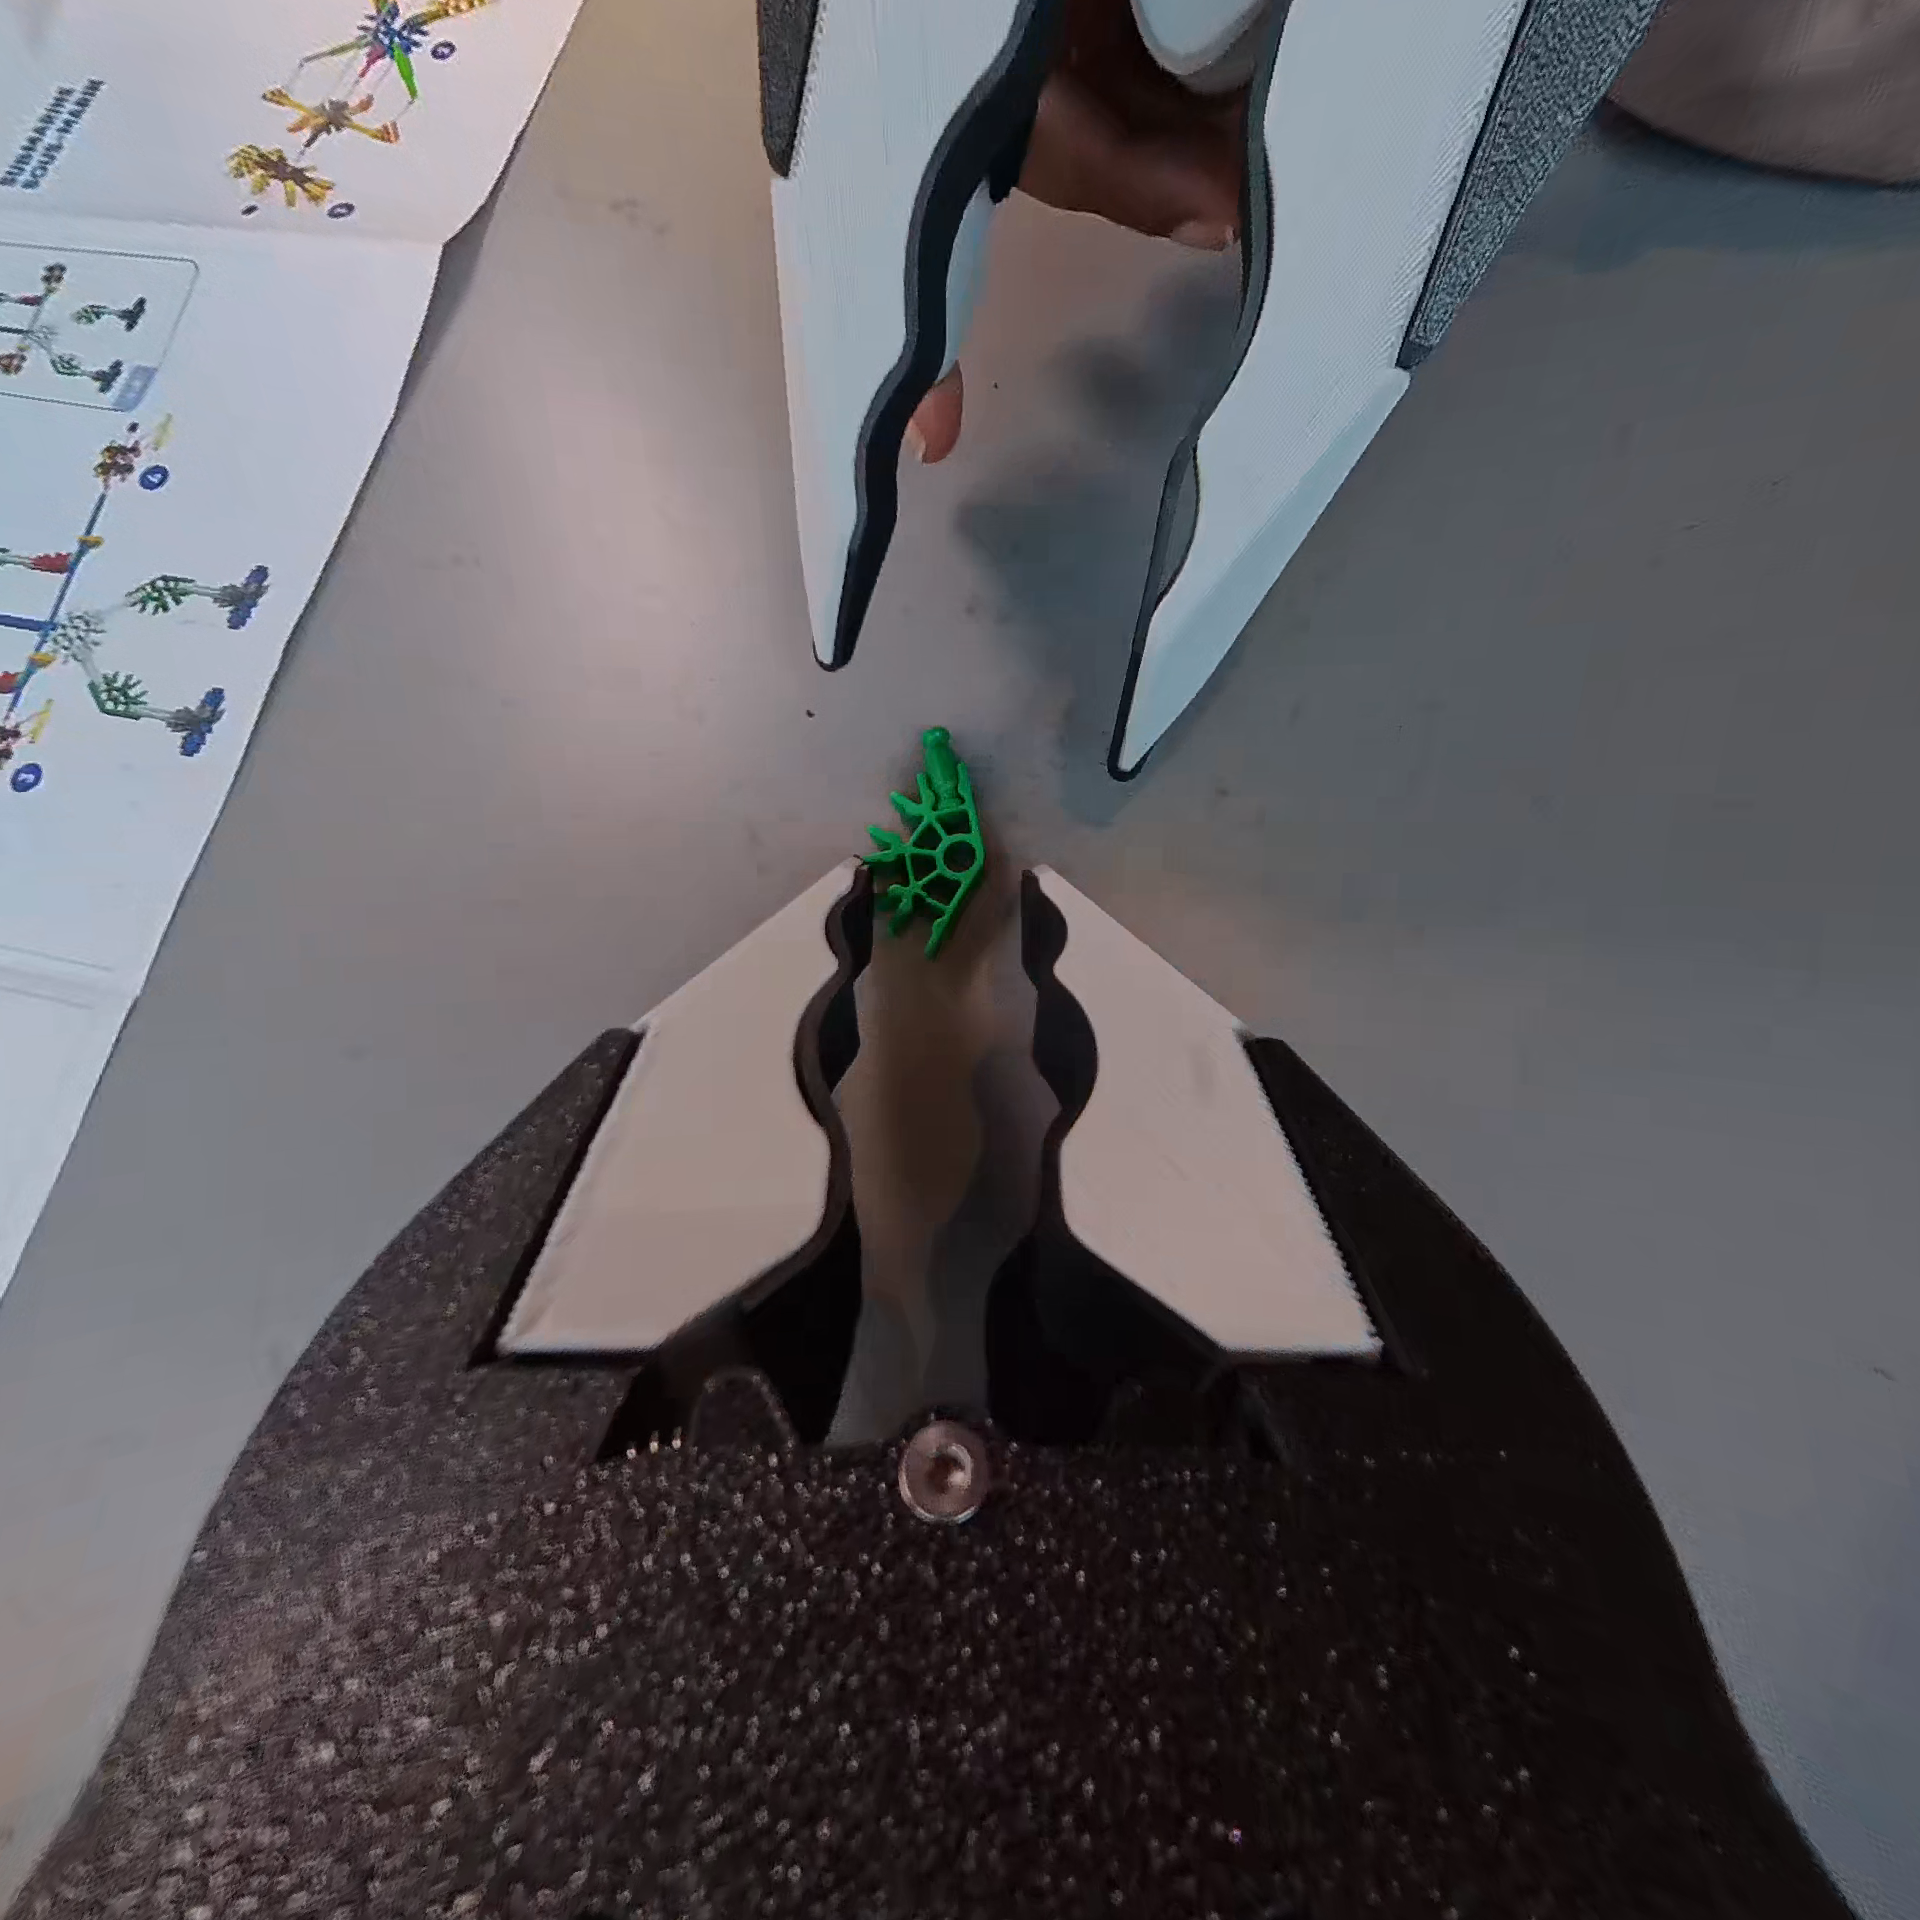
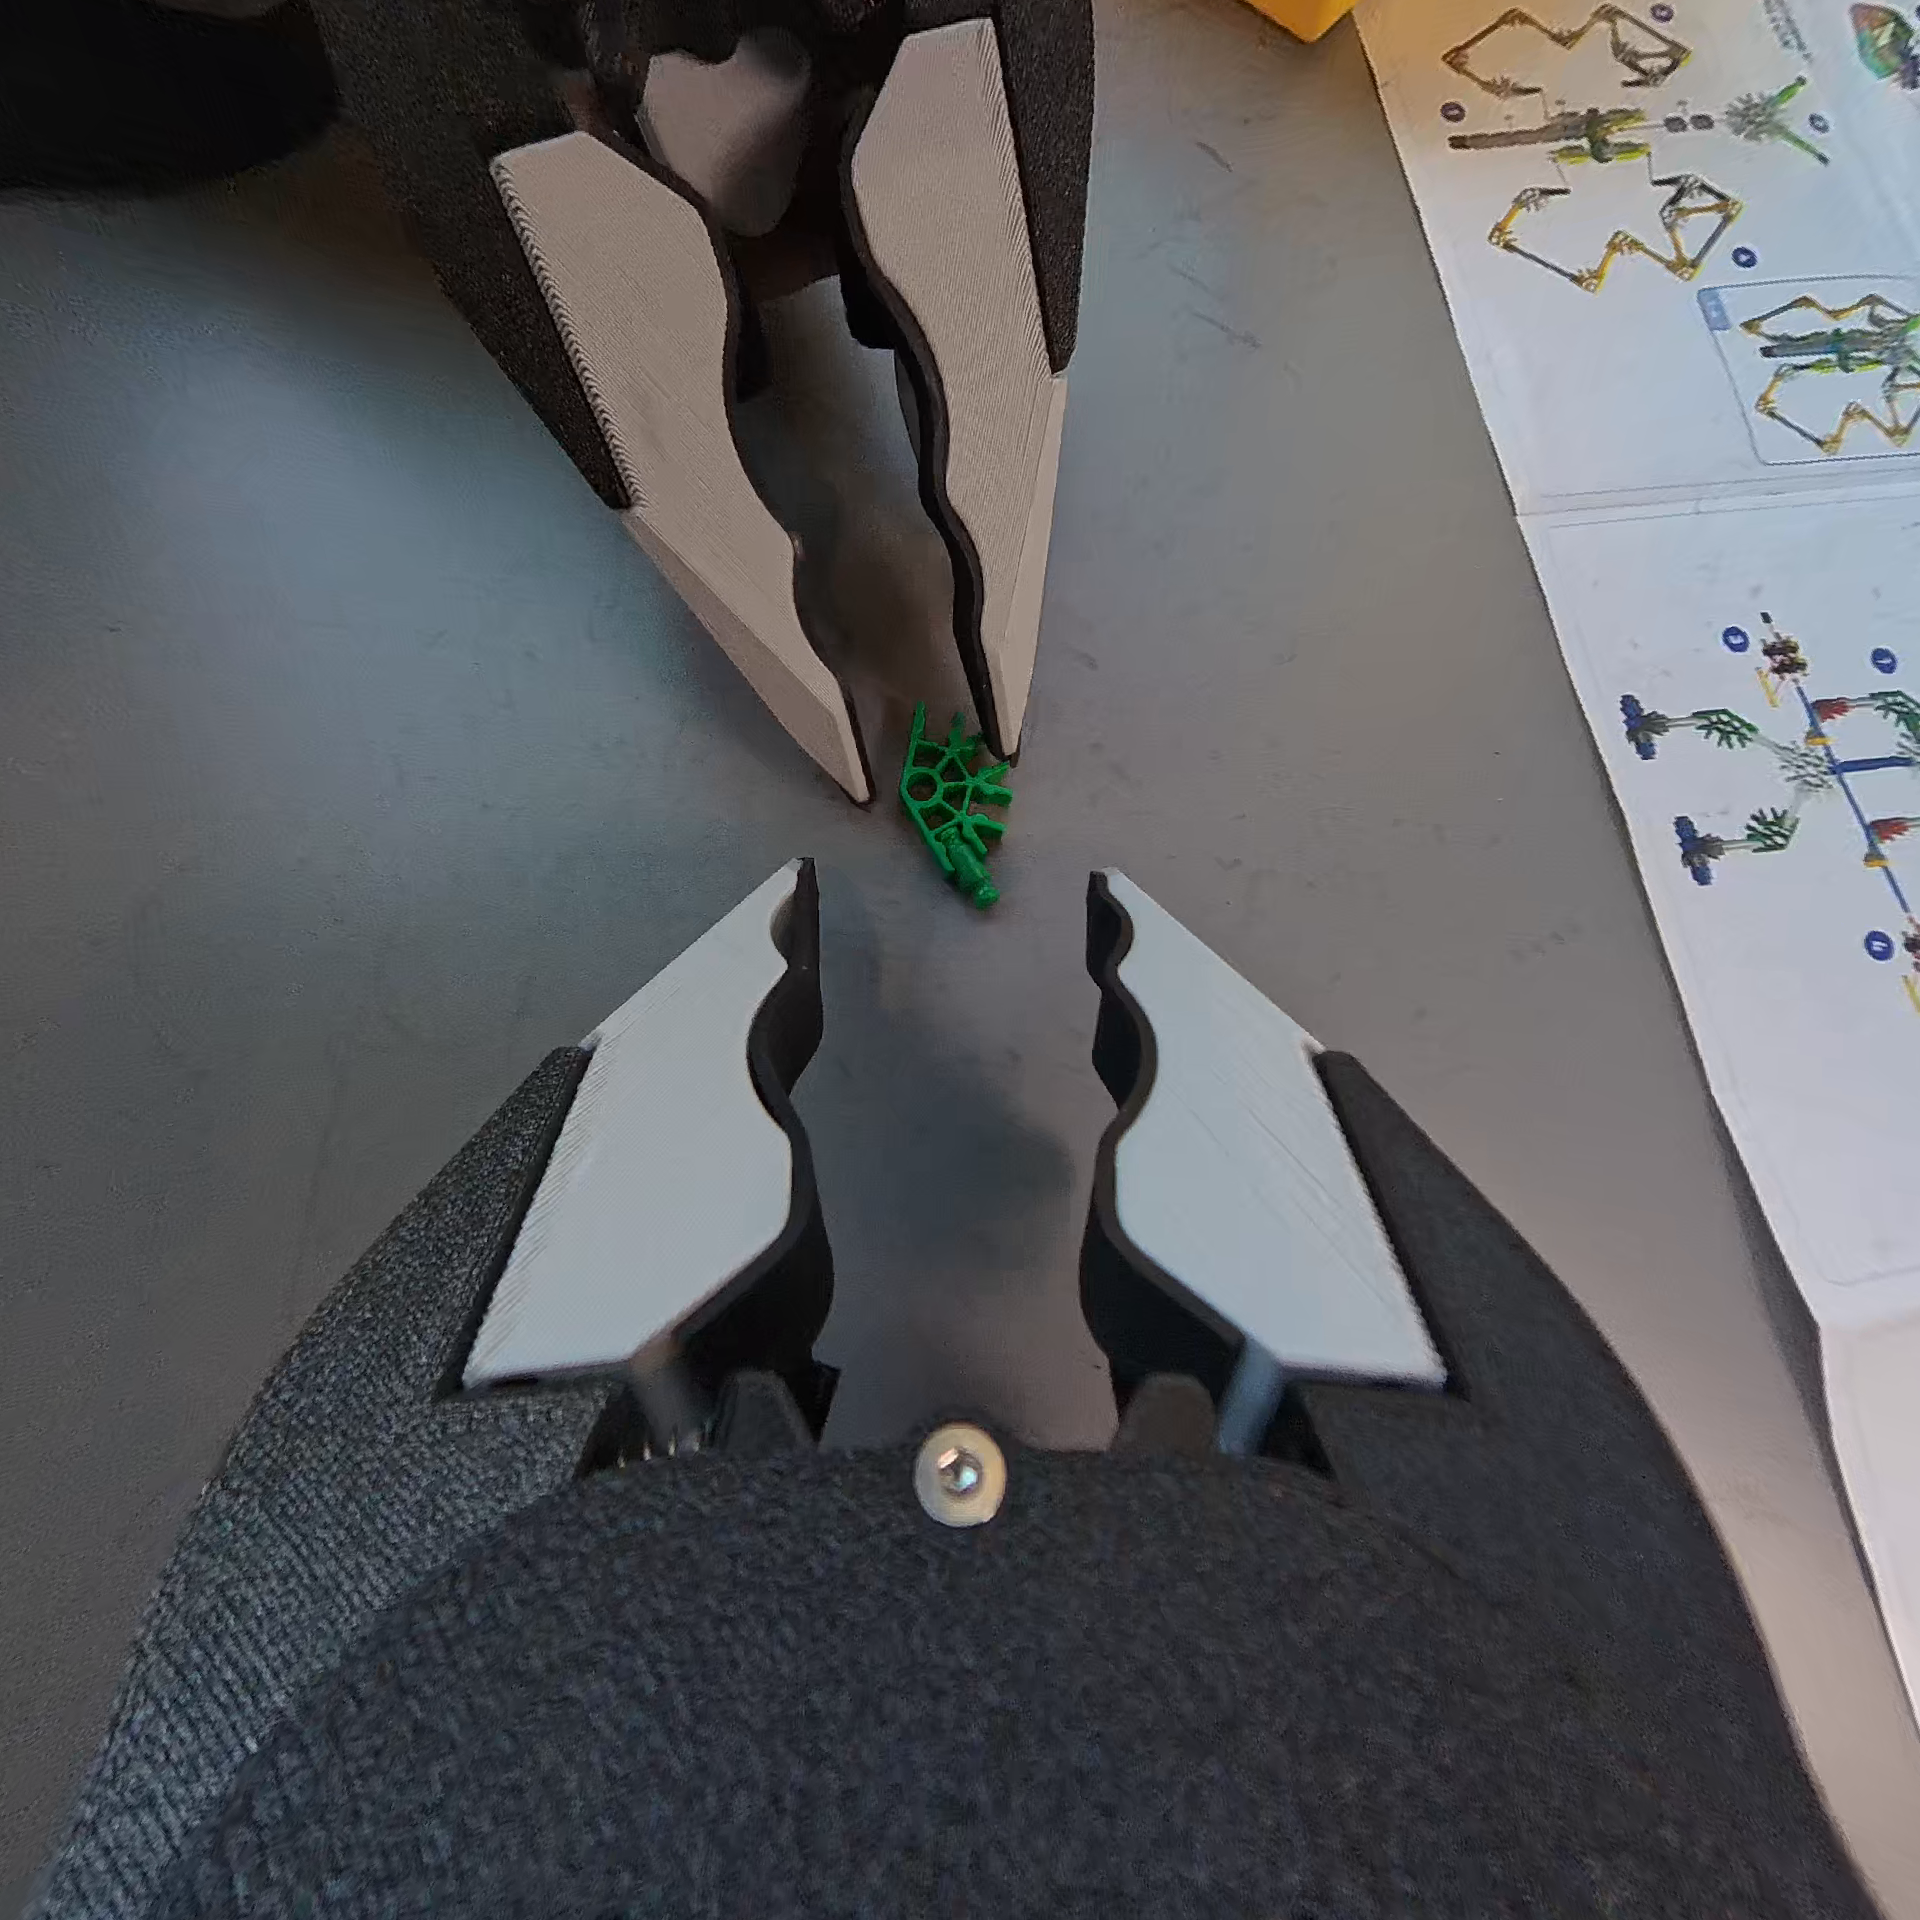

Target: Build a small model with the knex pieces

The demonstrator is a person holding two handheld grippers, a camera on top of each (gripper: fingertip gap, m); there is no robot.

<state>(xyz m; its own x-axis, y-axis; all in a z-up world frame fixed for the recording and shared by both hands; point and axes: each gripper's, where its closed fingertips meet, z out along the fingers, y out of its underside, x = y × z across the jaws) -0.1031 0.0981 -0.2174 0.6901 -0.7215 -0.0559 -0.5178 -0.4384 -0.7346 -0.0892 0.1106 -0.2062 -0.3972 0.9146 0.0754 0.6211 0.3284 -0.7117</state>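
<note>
1. The left gripper [image 1: 943,878] fills the lower half of the left wrist view, its white fingers [image 1: 727,1091] apart and holding nothing.
2. A small green connector [image 1: 933,854] with a short green rod [image 1: 940,764] clipped into it lies flat on the grey surface [image 1: 1558,935], at the centre of that frame.
3. The connector sits just at the left gripper's fingertips, nearer the left-hand one; whether it touches that tip I cannot tell.
4. The right gripper [image 1: 977,717] comes down from the top of the same frame, its fingers wide apart and empty, tips just above the rod end.
5. Part of a hand [image 1: 1132,156] shows between that gripper's fingers at the top centre.
6. In the right wrist view the right gripper [image 2: 951,878] fills the lower half, fingers [image 2: 675,1143] apart, with the connector [image 2: 951,795] just beyond them and the rod [image 2: 971,878] pointing toward the lower right.
7. There the left gripper [image 2: 935,774] reaches in from the top centre, one tip at the connector's toothed edge.
8. A printed instruction sheet [image 1: 156,520] lies at the left edge of the left wrist view and along the right edge [image 2: 1714,623] of the right wrist view.
9. A yellow object [image 2: 1304,16] peeks in at the top of the right wrist view.
</note>
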